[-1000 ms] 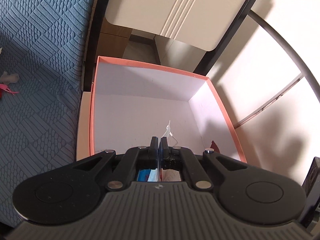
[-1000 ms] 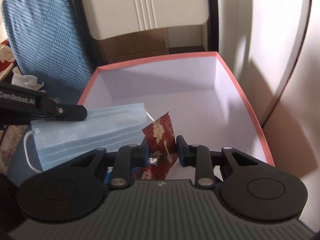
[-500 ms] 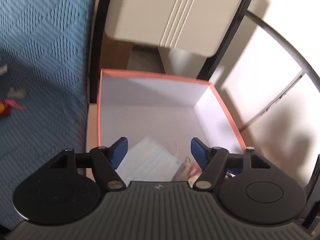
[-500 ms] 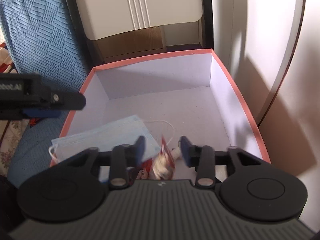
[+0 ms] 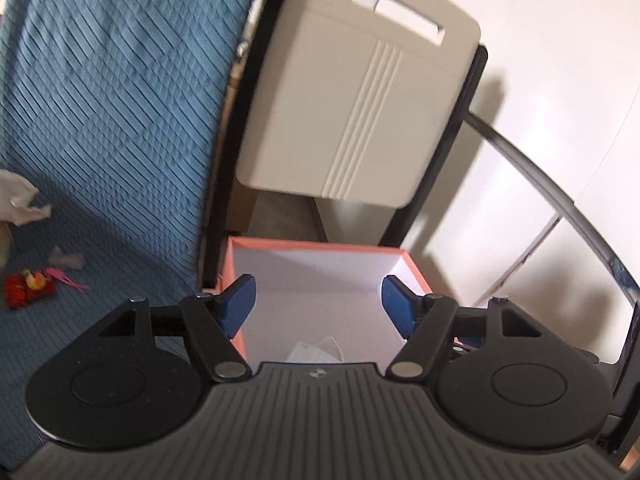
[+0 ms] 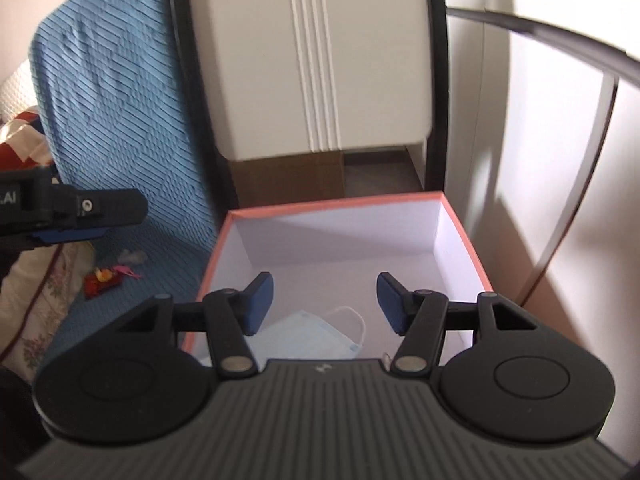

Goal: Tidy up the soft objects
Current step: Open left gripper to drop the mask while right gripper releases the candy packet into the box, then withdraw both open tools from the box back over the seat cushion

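A pink-rimmed box [image 5: 320,245] with a white inside stands beside the bed. A light blue face mask [image 6: 308,338] lies flat on its floor near the front wall; the left wrist view shows only its corner and ear loop [image 5: 316,354]. My left gripper [image 5: 318,304] hangs open above the box with nothing between its blue pads. My right gripper [image 6: 326,300] is also open and empty, high over the mask. One finger of my left gripper [image 6: 100,206] shows at the left of the right wrist view. The red snack packet is hidden.
A blue quilted bedspread [image 5: 100,120] lies left of the box, with a small red item [image 5: 28,286], a pale scrap [image 5: 66,258] and crumpled white tissue [image 5: 20,200] on it. A beige panel [image 5: 352,100] in a black frame stands behind the box. White wall is on the right.
Both grippers opened: the left let go of the mask, the right of the red packet, and both dropped into the box. Both grippers have risen and tilted up.
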`<state>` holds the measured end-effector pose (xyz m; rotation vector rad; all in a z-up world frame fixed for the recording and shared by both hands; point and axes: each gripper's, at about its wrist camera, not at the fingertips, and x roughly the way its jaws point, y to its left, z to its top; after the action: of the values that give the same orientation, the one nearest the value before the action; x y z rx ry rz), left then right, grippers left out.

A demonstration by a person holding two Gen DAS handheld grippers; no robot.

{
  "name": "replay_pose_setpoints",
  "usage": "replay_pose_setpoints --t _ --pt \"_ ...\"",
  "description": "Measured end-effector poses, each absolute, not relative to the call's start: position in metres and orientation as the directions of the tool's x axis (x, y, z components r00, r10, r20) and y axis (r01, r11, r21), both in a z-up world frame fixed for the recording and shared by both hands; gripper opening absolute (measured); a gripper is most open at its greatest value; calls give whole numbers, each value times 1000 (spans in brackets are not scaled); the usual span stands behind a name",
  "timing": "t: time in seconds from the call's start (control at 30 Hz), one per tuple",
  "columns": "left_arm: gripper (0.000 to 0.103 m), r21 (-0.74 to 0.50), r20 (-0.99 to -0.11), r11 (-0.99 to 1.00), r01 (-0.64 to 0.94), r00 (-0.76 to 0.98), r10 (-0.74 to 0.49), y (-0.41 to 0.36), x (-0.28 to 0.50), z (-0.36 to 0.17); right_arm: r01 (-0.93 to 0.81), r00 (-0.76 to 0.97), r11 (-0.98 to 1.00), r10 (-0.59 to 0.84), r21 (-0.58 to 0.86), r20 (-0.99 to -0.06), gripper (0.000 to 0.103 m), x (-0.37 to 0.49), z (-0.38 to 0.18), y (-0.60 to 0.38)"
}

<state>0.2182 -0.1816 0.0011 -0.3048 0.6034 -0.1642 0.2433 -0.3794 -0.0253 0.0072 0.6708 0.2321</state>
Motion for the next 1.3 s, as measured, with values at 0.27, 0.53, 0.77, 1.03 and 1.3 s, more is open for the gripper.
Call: replay_pose_setpoints --t 0.27,0.53,0.77,1.03,1.3 --pt "74 -228 -491 967 112 845 -214 -149 193 24 -263 758 961 258 81 -599 60 225 1 -334" --pt "74 -205 -458 970 131 863 -214 -120 164 20 -285 767 956 271 70 -581 60 207 10 -301" --pt "74 -168 -451 983 76 880 -145 -81 146 4 -313 747 947 294 75 -596 60 195 -8 -268" --pt "74 -202 -475 977 -71 879 -34 -26 131 -26 -386 708 920 345 71 -616 60 184 -34 -227" --pt "74 -128 -474 986 -109 880 35 2 112 -64 -419 676 904 373 85 -635 60 175 -52 -190"
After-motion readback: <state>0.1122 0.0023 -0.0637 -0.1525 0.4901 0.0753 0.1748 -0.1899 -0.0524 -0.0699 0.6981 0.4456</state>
